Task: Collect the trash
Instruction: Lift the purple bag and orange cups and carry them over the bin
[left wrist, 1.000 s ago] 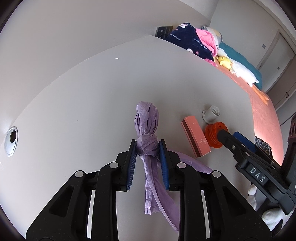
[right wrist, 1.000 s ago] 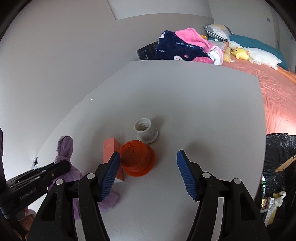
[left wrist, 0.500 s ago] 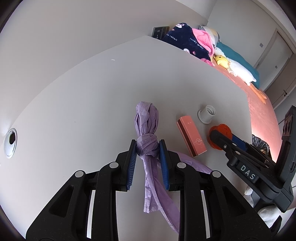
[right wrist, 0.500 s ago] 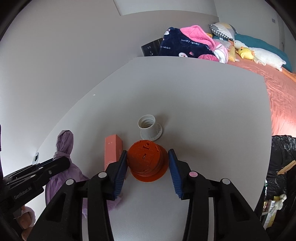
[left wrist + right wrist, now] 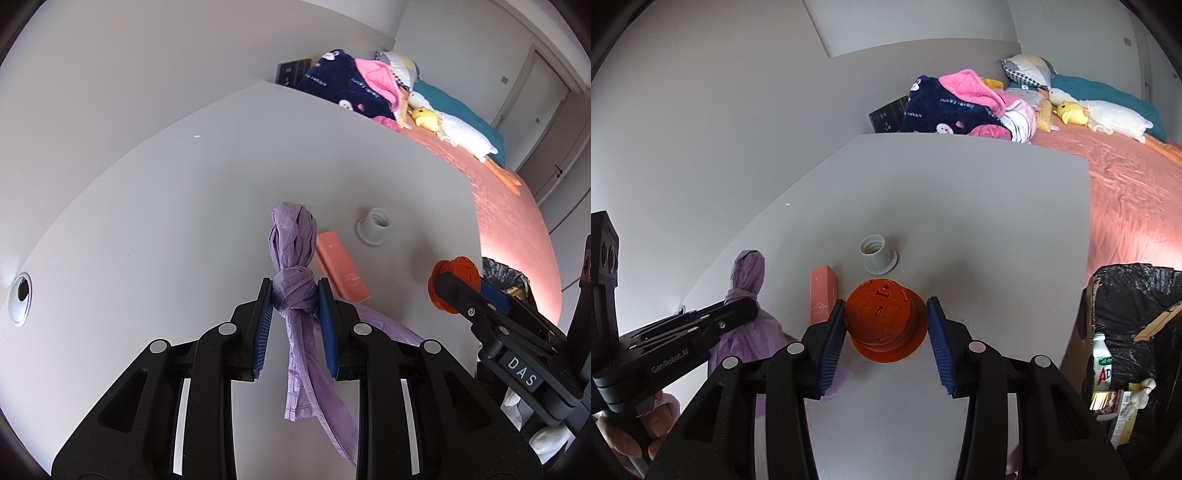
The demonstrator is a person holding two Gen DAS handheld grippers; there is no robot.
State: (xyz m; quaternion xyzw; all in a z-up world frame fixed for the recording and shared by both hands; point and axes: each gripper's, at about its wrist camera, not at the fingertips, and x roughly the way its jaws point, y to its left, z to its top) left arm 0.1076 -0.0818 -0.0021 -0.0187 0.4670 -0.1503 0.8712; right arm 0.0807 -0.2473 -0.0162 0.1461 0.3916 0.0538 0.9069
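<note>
My left gripper (image 5: 294,295) is shut on the knot of a purple plastic bag (image 5: 293,258), held above the grey table (image 5: 147,221); the bag's tails hang down between the fingers. My right gripper (image 5: 886,314) is shut on an orange round cap-like piece (image 5: 884,319) and holds it off the table near the right edge; it also shows in the left wrist view (image 5: 456,275). A pink box (image 5: 823,293) and a white threaded socket (image 5: 877,254) lie on the table ahead.
A bin lined with a black bag (image 5: 1137,314) stands off the table's right edge, with a bottle and packets inside. A bed with an orange cover (image 5: 1126,184), blankets and plush toys lies behind. A cable hole (image 5: 20,297) is at the table's left.
My right gripper closed on the orange piece and lifted it to the right, toward the bin. The left gripper kept its hold on the purple bag and rose slightly.
</note>
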